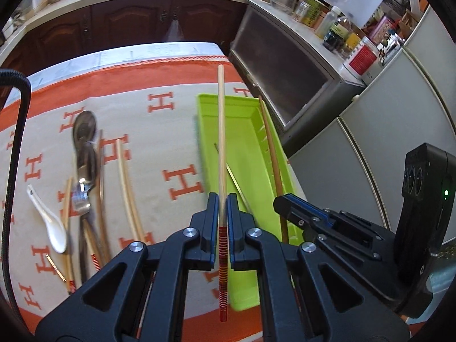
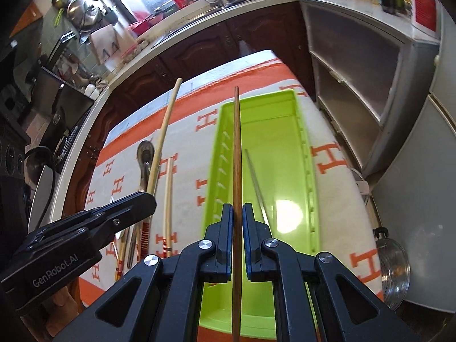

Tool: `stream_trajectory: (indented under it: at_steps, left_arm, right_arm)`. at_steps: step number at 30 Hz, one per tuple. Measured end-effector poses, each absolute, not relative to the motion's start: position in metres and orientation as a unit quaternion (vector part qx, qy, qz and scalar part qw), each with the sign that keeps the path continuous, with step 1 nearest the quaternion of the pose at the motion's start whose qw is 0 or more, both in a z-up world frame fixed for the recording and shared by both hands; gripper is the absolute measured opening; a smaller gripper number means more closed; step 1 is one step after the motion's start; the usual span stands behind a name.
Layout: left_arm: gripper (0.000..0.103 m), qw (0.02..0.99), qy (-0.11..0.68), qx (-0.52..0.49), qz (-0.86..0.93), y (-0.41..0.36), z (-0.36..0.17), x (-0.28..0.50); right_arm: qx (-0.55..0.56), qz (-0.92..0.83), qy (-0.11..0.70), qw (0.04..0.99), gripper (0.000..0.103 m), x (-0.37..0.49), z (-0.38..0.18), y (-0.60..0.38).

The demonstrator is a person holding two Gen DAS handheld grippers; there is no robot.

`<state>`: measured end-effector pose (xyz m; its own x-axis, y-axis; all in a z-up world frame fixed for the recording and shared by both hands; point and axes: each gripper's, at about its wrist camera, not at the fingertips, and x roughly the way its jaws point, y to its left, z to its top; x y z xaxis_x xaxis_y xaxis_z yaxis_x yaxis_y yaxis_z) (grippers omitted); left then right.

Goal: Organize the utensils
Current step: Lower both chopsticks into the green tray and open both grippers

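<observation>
Jars and bottles [image 1: 342, 31] crowd the counter above dark cabinets [image 1: 125, 25].

A pale chopstick [image 1: 221, 148] with red-banded end and a dark brown chopstick [image 2: 236, 176] hang above the lime-green tray [image 2: 307, 154], where a metal chopstick [image 2: 256, 185] lies; spoons [image 1: 84, 131] lie left of it

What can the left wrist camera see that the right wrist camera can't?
Only the left wrist view shows the white soup spoon on the cloth and the red-labelled jar on the counter.

Only the right wrist view shows the steel pots by the sink and the holed metal pan on the floor.

Both show the green tray with a thin metal chopstick inside, the left hand-held gripper shut on a pale chopstick, and the right hand-held gripper shut on a brown chopstick.
</observation>
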<state>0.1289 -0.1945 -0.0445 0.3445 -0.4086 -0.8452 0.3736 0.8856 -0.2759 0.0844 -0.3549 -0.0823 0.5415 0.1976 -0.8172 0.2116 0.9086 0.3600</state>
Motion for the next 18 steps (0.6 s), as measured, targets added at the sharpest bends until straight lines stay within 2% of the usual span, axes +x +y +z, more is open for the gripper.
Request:
stream_trajectory:
  at_steps: [12, 18]
  left_arm:
    - [0.004, 0.812, 0.534, -0.005, -0.235, -0.234, -0.08, 0.148]
    - [0.004, 0.823, 0.522, 0.012, -0.224, -0.233, -0.081, 0.144]
  right_arm:
    - [0.233, 0.0, 0.489, 0.841, 0.007, 0.101, -0.107, -0.383]
    - [0.236, 0.0, 0.486, 0.841, 0.017, 0.099, -0.109, -0.378]
